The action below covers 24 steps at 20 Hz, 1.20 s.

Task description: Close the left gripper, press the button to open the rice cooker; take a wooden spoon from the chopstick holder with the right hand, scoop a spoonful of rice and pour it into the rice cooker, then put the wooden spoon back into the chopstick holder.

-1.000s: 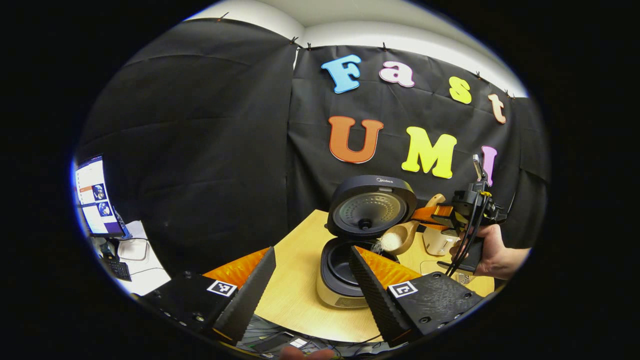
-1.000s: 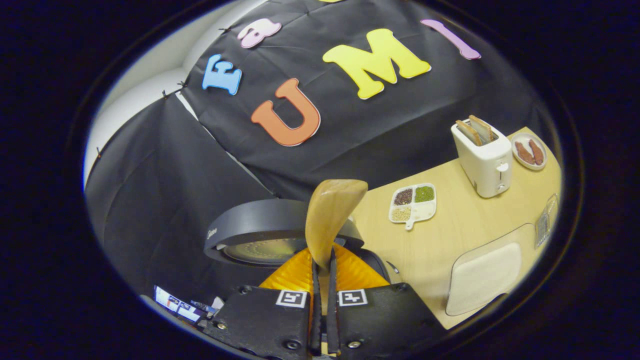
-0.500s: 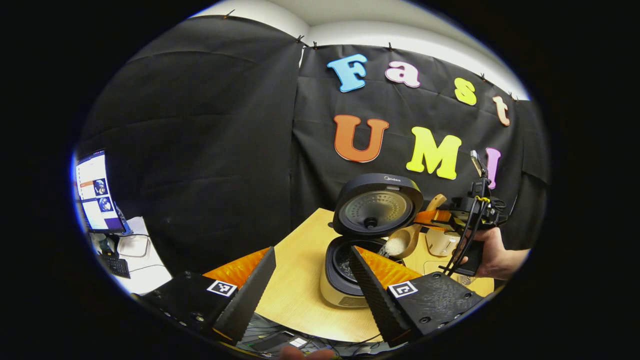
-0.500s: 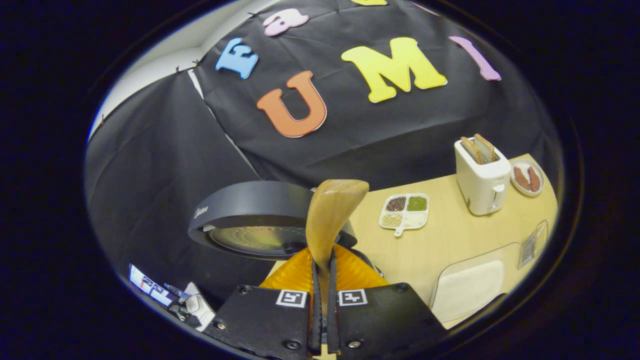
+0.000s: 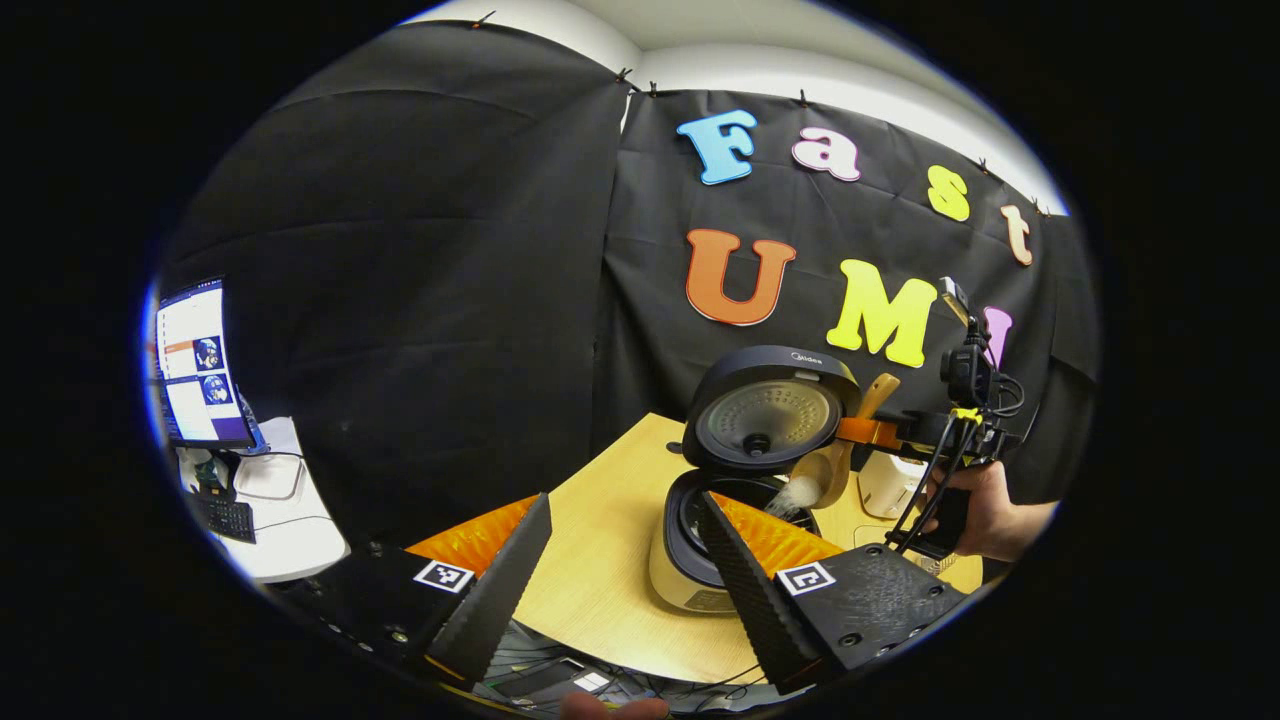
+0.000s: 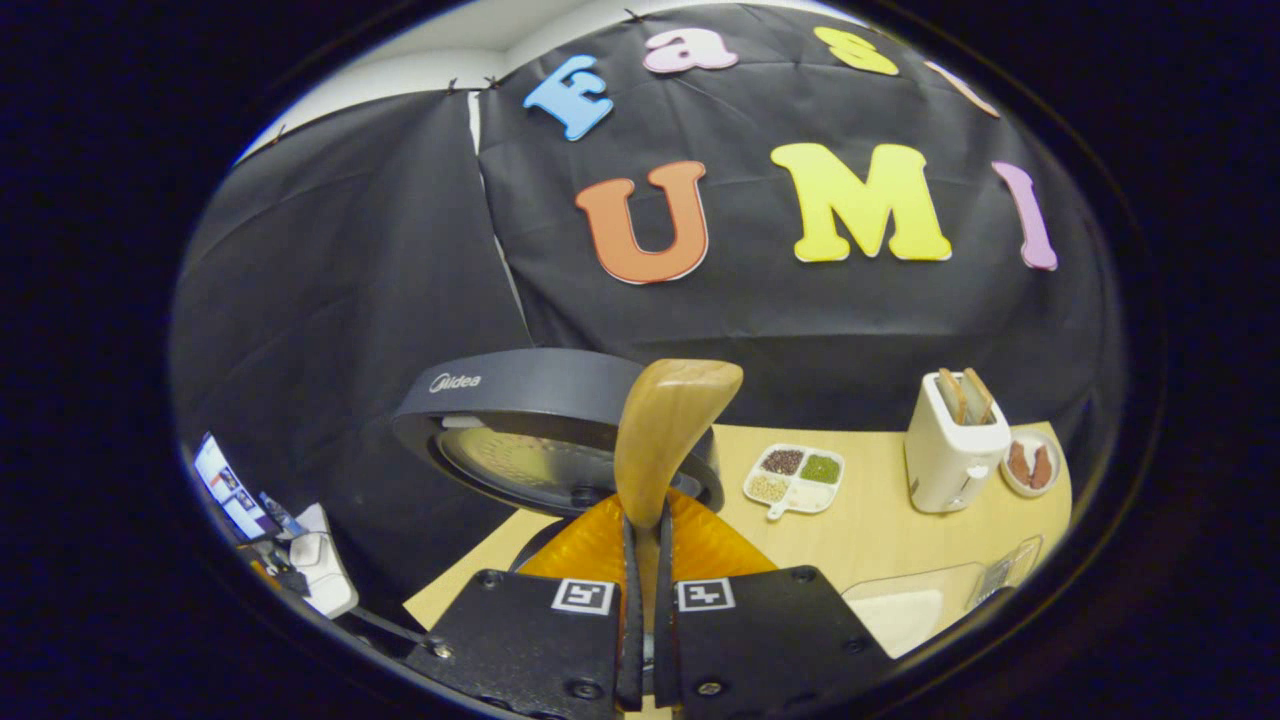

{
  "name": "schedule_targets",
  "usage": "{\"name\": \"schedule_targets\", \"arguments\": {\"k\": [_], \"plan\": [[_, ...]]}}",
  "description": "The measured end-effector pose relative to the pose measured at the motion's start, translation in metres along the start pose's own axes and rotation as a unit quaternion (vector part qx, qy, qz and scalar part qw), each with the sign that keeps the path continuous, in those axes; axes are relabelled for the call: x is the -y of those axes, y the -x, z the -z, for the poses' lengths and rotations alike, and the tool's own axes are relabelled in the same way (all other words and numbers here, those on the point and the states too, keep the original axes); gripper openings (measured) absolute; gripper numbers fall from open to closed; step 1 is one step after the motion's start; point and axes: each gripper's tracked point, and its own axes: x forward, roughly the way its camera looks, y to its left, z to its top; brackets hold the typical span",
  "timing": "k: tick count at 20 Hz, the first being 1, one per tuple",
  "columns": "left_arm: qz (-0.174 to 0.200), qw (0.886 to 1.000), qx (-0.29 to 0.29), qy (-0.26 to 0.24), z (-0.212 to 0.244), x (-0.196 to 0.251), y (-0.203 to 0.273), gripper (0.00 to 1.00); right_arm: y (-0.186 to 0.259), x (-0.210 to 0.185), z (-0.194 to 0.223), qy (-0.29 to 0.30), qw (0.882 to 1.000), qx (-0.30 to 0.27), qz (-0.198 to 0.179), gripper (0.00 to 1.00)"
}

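Wooden spoon tipped over the open rice cooker, rice spilling from its bowl.

At far left of the left gripper view a monitor [image 5: 192,365] stands on a white desk. The left gripper [image 5: 625,535] hangs wide open and empty above the table [image 5: 600,560]. Beyond it the rice cooker [image 5: 722,520] sits with its lid [image 5: 768,408] raised. The right gripper [image 6: 645,540], closed tight on the wooden spoon [image 6: 665,430], tilts it over the pot. Farther right stand a divided dish [image 6: 795,472], a toaster [image 6: 955,455] and a small plate [image 6: 1030,465].
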Motion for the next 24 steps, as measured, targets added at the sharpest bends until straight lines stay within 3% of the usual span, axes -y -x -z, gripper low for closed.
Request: {"name": "schedule_targets", "arguments": {"k": [7, 15, 18, 24], "plan": [[-0.001, 1.000, 0.002, -0.001, 0.001, -0.002, 0.002, 0.95, 0.009, -0.028, -0.006, 0.139, 0.990, 0.030, -0.005, 0.10], [0.004, 1.000, 0.003, 0.002, 0.002, -0.003, 0.005, 0.95, 0.020, -0.056, -0.006, 0.284, 0.956, 0.073, -0.014, 0.10], [0.007, 1.000, 0.003, 0.001, 0.002, -0.002, 0.006, 0.95, 0.026, -0.061, -0.005, 0.281, 0.956, 0.075, -0.023, 0.10], [0.014, 1.000, 0.012, -0.007, -0.004, 0.001, 0.009, 0.95, 0.050, -0.041, -0.009, 0.166, 0.983, 0.060, -0.040, 0.10]]}}
